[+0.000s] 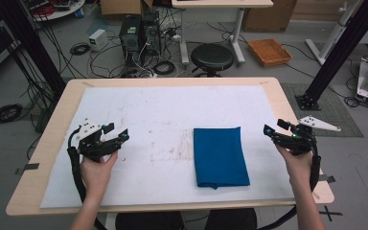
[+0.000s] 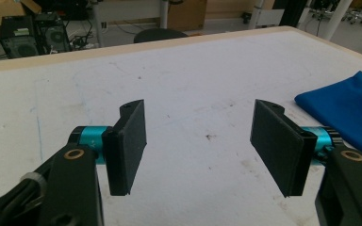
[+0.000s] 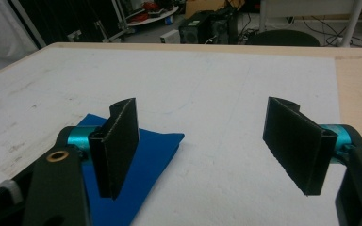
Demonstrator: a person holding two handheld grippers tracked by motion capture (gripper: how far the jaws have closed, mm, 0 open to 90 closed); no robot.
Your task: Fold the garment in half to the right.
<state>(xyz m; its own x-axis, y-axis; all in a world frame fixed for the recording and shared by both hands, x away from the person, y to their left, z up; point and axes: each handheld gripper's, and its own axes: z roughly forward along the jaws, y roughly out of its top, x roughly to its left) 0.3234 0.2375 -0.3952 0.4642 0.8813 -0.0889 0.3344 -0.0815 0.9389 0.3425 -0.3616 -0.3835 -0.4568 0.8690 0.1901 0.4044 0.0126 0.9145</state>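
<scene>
A folded blue cloth (image 1: 219, 156) lies flat on the white mat (image 1: 163, 115), right of the table's middle. My left gripper (image 1: 117, 135) hovers over the mat's left part, well clear of the cloth, jaws wide apart with nothing between them. In the left gripper view the left gripper (image 2: 200, 141) looks across bare mat, with the blue cloth (image 2: 346, 106) at the right edge. My right gripper (image 1: 272, 131) is held at the mat's right edge, just right of the cloth, open and empty. In the right gripper view the right gripper (image 3: 202, 141) has the blue cloth (image 3: 146, 155) behind its left jaw.
The wooden table (image 1: 282, 96) shows as a border around the mat. Beyond its far edge stand a black stool (image 1: 212, 56), computer towers (image 1: 139, 33) amid cables, and an orange tray (image 1: 269, 51) on the floor. Black frame posts (image 1: 340, 52) rise at right.
</scene>
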